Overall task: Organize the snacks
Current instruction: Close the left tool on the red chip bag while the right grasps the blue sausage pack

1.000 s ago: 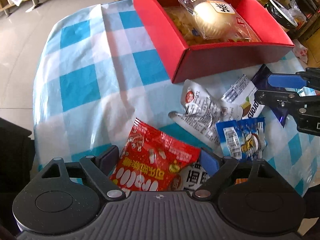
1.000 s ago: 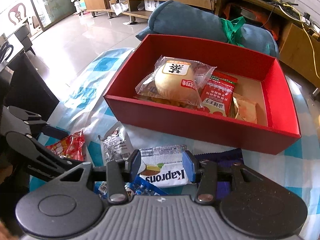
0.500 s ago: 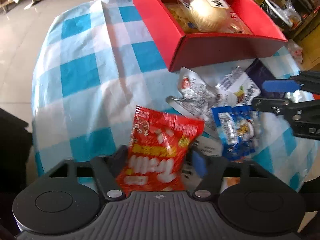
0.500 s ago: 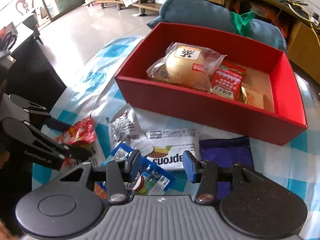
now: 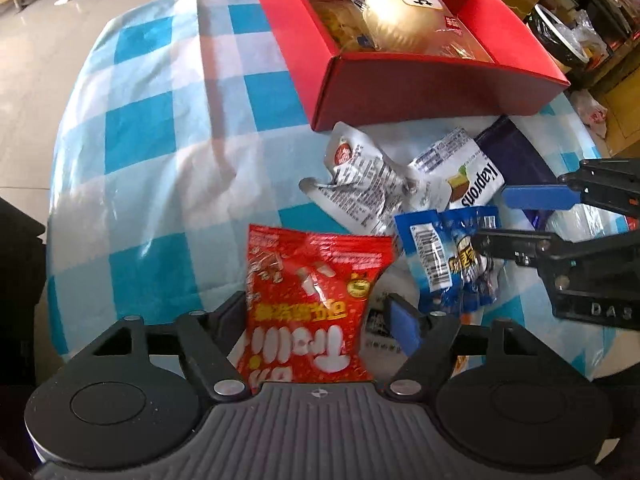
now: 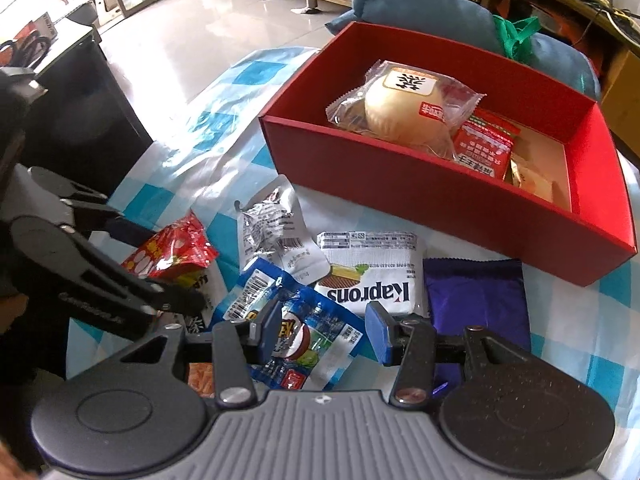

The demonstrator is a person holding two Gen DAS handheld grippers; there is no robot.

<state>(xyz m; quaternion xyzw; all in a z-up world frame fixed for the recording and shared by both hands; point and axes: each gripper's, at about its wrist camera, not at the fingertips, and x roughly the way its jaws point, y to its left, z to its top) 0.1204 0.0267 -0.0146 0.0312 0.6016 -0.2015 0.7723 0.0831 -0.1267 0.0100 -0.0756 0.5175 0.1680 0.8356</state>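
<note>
While the left gripper straddles the crinkly red foil snack packet with white lettering, its jaws are opening: left finger sits against the packet edge, the blue pad on the other side stands clear of it. So no real grip, as far as I can judge. Packet looks propped between the fingers over the counter with the blue-and-white checked cloth, well short of the open red cardboard box.

Right gripper hangs part-open over the glossy blue snack sachet with a barcode; pads either side of it, not visibly pressing. Released, I'd say.

Risks:
- Lifting now with slack jaws: red packet likely slides out or tips back onto the pile.
- Foil is slick and puffy; a pinch near the edge could squirt it sideways.
- Both grippers work the same heap, near each other. Right fingers sit just beside the left ones, so a clash is possible if both close in together.
- Blue sachet overlaps the white "Kaprons" wafer pack and the crumpled silver pouch; a grab could drag a neighbour along.
- Box already holds a wrapped round bun near the front wall; a low drop could snag the rim.
</note>
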